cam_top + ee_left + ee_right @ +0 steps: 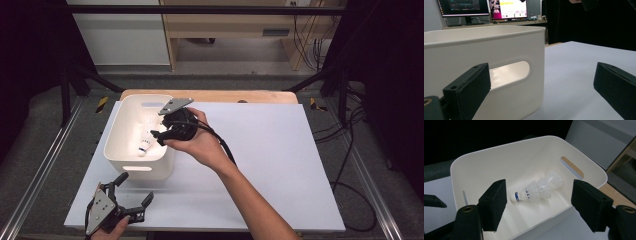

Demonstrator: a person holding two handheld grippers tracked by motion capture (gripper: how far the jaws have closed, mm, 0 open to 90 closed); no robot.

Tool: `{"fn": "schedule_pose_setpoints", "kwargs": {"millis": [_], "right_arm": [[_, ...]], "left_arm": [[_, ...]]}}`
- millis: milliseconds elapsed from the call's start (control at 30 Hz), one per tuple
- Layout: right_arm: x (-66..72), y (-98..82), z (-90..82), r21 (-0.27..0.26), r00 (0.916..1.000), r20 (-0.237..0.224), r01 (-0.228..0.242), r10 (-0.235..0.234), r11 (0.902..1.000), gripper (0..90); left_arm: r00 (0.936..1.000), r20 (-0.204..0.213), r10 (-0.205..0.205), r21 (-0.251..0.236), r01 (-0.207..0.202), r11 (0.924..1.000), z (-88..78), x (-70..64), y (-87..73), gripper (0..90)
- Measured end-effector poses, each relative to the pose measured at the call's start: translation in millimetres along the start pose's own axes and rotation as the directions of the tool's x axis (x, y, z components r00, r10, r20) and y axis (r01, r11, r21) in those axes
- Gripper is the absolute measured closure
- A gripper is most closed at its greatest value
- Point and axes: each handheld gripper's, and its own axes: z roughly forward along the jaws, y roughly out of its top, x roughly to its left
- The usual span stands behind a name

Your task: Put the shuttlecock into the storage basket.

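A white bin (116, 131) with handle slots stands at the left of the white-covered table (270, 150). On its floor lie white shuttlecocks (145, 145), nested into one another, with a blue band at the cork. In the right gripper view the shuttlecocks (534, 191) lie inside the bin (506, 143), below and between my jaws. My right gripper (157, 137) hangs over the bin's right rim, open, with nothing in it; the right gripper (539, 200) does not touch them. My left gripper (135, 188) rests near the table's front left edge, open and empty. The left gripper (541, 85) faces the bin's front wall (499, 45).
A wooden strip (240, 96) borders the table's far edge. A black cable (222, 145) trails from the right gripper along the forearm. Monitors (507, 8) stand on a desk beyond the bin. Metal rails (45, 165) run along both sides of the table.
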Motion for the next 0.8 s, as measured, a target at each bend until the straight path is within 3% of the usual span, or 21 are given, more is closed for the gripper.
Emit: {"fn": "schedule_pose_setpoints", "kwargs": {"millis": [367, 800], "right_arm": [[-5.6, -1.3, 0.0, 0.016, 0.9987, 0.015, -0.048, 0.048, 0.9987, 7.5], [-16.2, -4.1, -9.5, -0.008, 0.9977, 0.032, -0.059, 0.059, 0.9982, 5.5]], "left_arm": [[1.0000, -0.004, -0.001, 0.002, 0.001, 1.0000, -0.5, 0.7, -0.3, 0.9], [1.0000, -0.008, -0.003, 0.002, 0.003, 1.0000, -1.0, 1.5, -0.3, 0.9]]}}
